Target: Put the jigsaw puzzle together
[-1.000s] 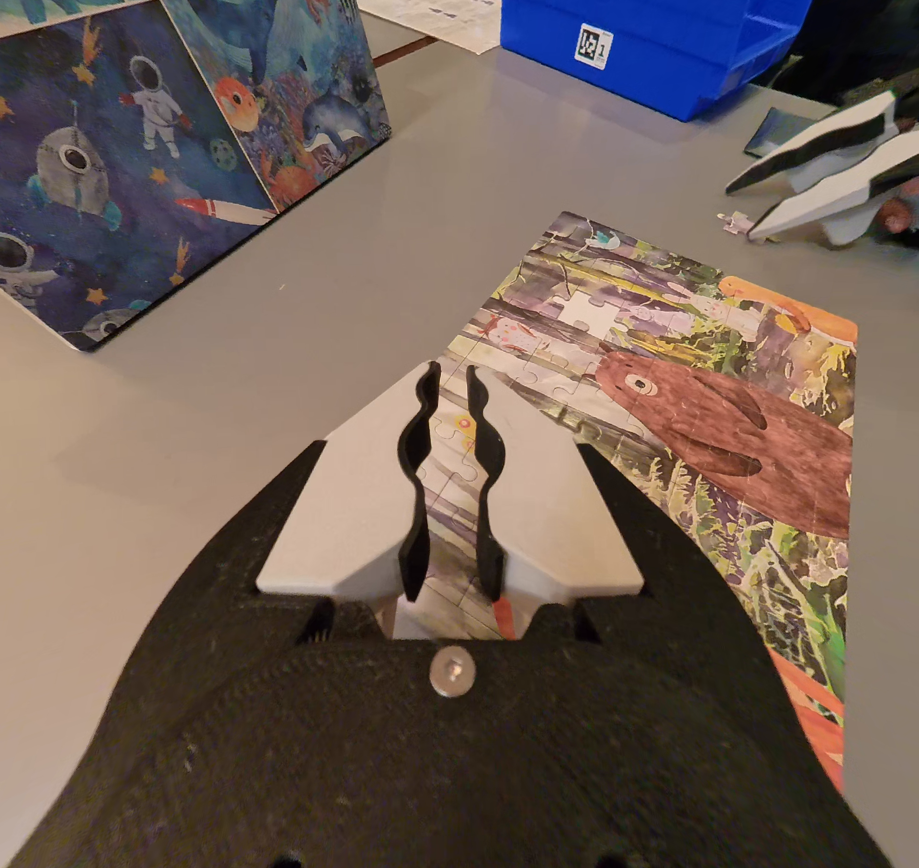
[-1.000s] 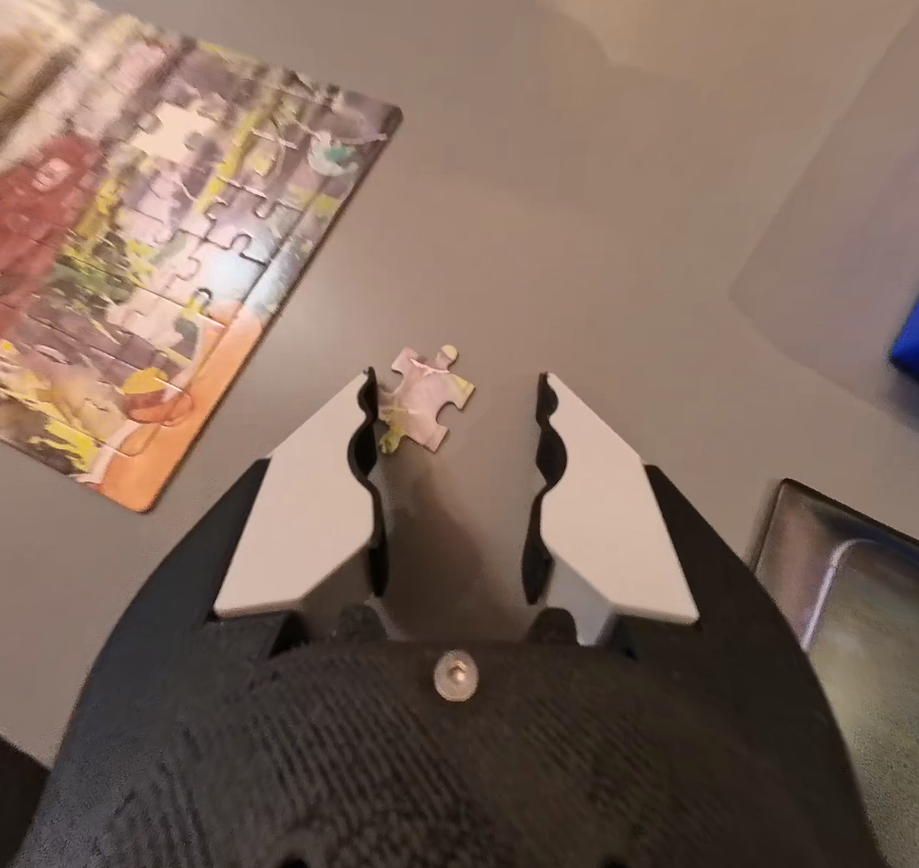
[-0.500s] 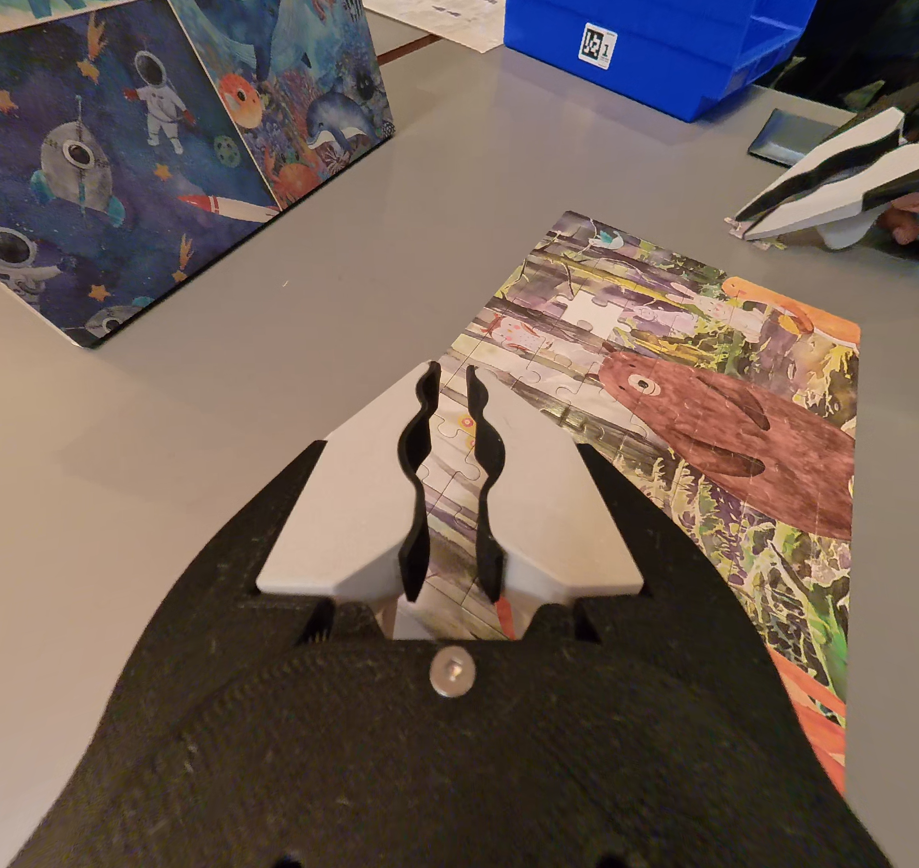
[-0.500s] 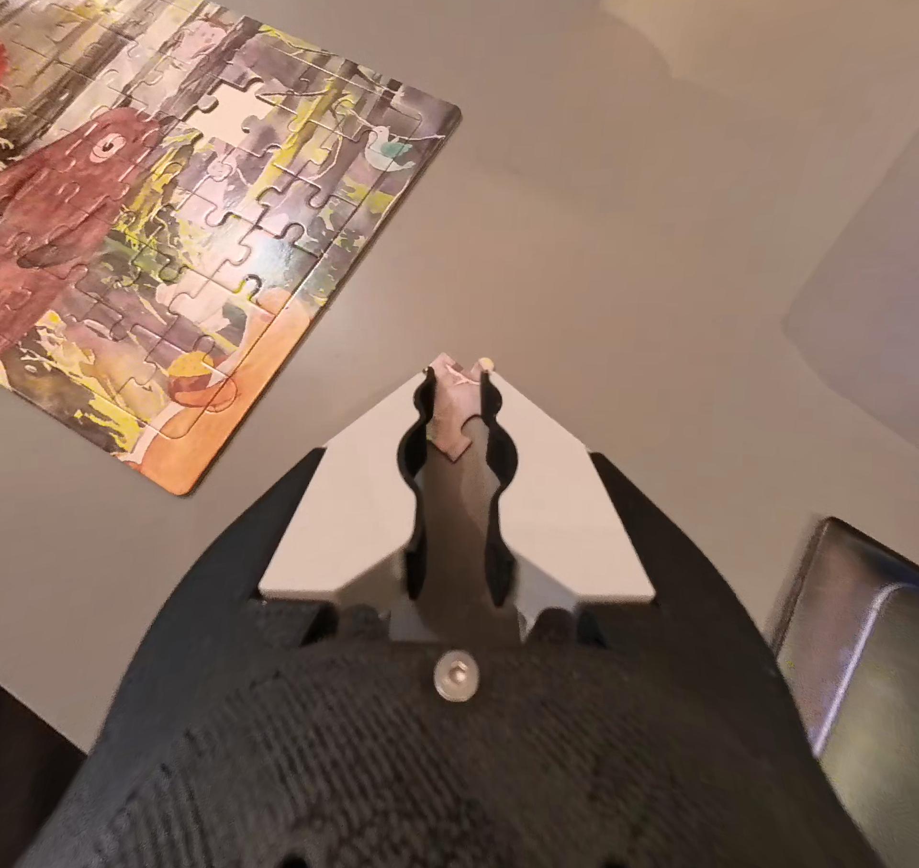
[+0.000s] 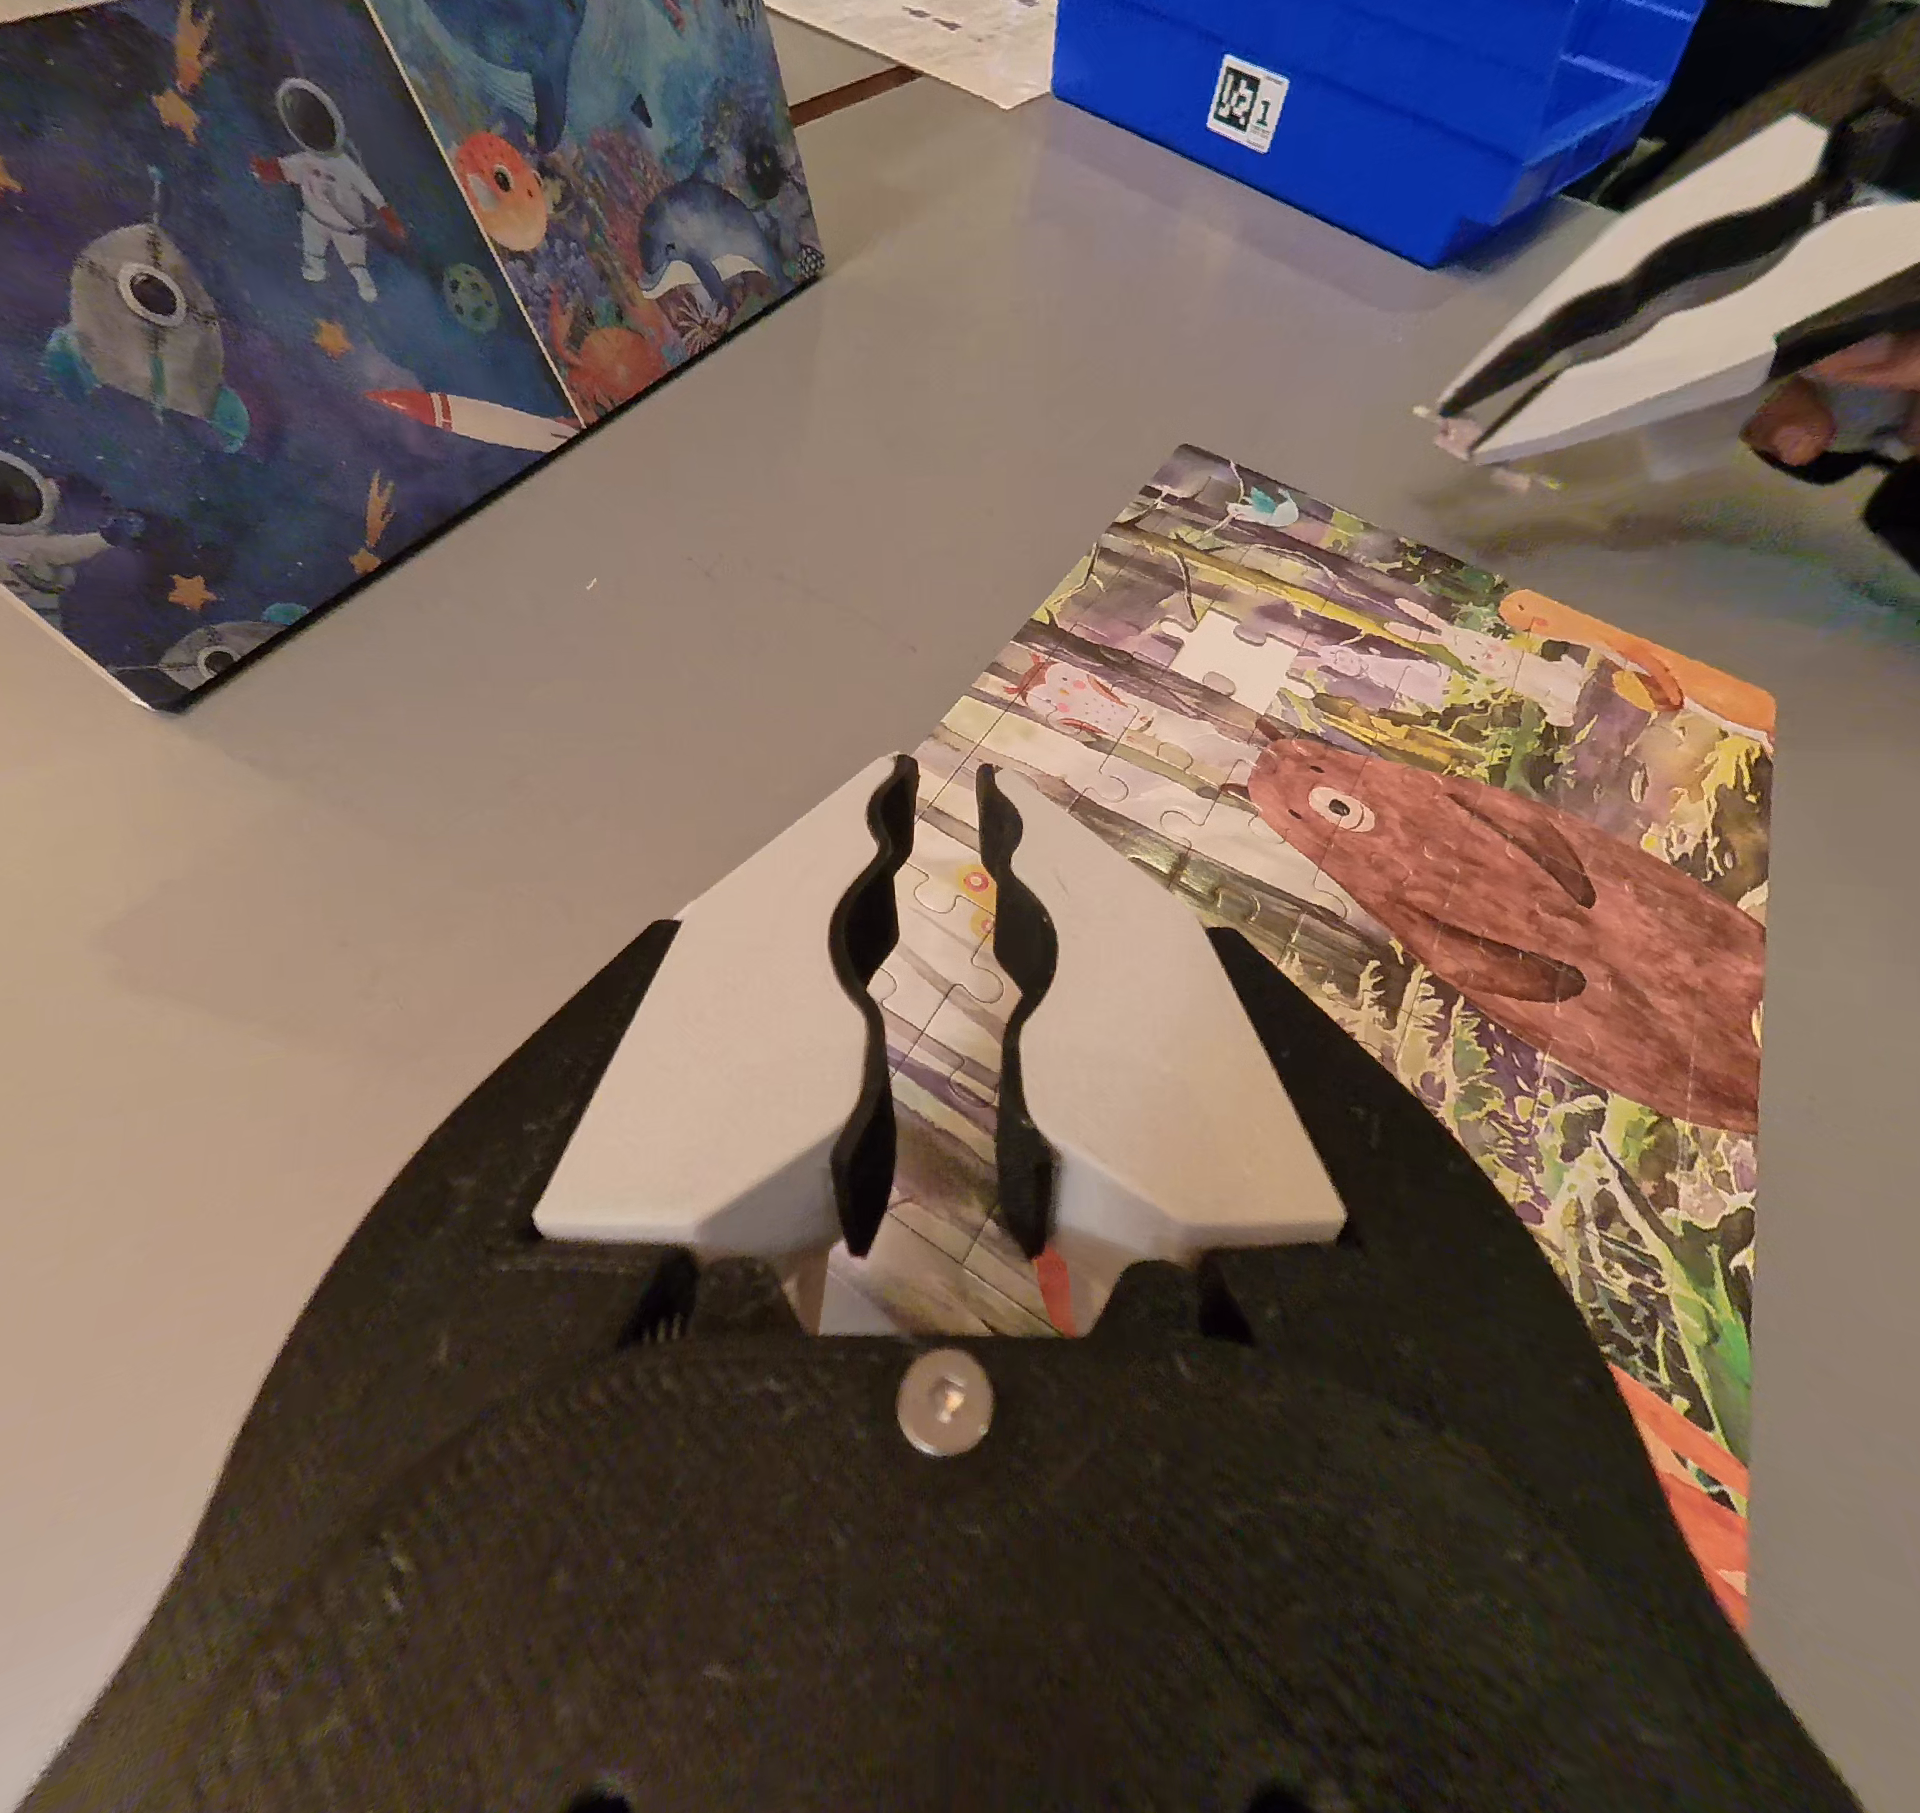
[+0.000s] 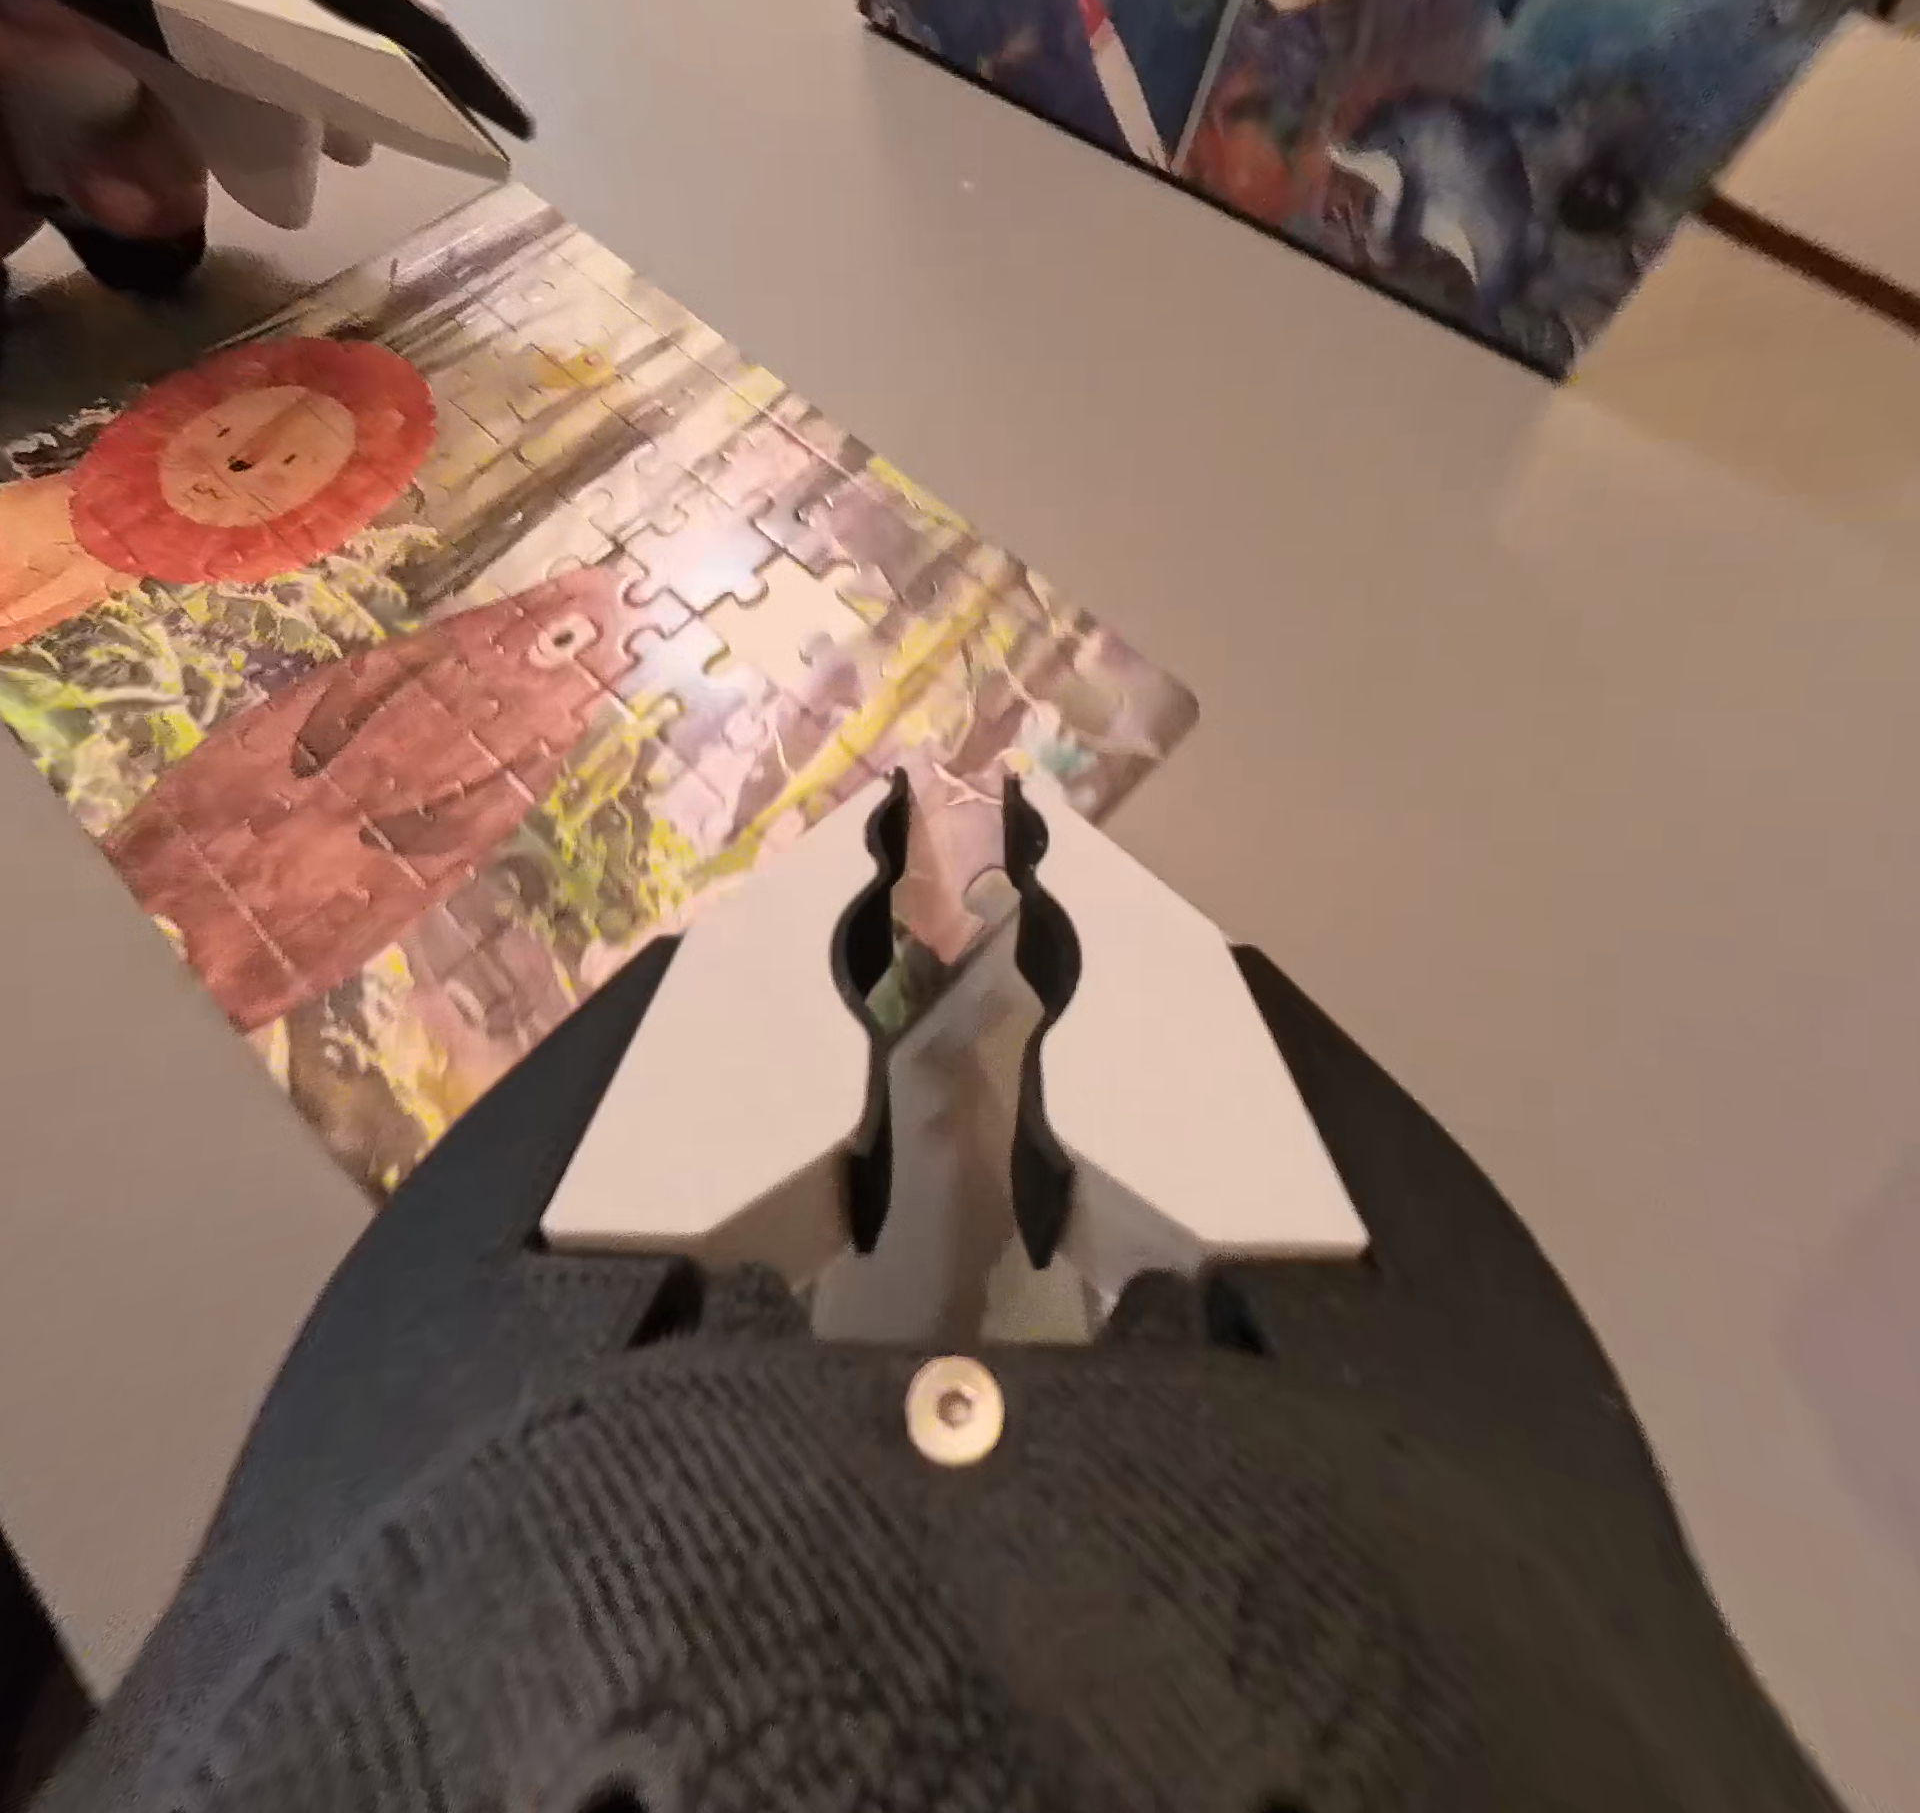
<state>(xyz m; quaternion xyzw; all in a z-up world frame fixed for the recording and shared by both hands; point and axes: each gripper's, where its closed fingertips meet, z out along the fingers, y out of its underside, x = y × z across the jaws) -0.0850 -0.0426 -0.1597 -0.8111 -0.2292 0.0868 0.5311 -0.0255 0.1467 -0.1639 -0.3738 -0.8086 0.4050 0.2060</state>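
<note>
A grey counter point(image 5: 831, 516) fills both views, with a blue bin point(image 5: 1371, 49) and a printed sheet point(image 5: 914, 7) seen at its far side, ahead of the left hand-held gripper. A picture box point(image 5: 312, 257) with space and sea artwork is stood ahead-left of the left hand-held gripper point(image 5: 945, 787), well apart from the jigsaw puzzle point(image 5: 1455, 880). The puzzle is laid flat on the counter, directly under and ahead-right of the left hand-held gripper, whose fingers are held nearly closed with a narrow gap and nothing between them. One empty piece-shaped hole point(image 5: 1236, 662) is seen in the puzzle ahead of that gripper, just beyond the brown animal's head.

The right hand-held gripper point(image 6: 951, 792) is held above the near corner of the puzzle, fingers closed on a loose puzzle piece point(image 6: 951, 870), which is pinched near the tips. In the left wrist view the same gripper is seen at far right, off the counter, with the piece point(image 5: 1455, 433) poking from its tips. The hole point(image 6: 774, 625) lies ahead-left of the right gripper. The right view is motion-blurred.
</note>
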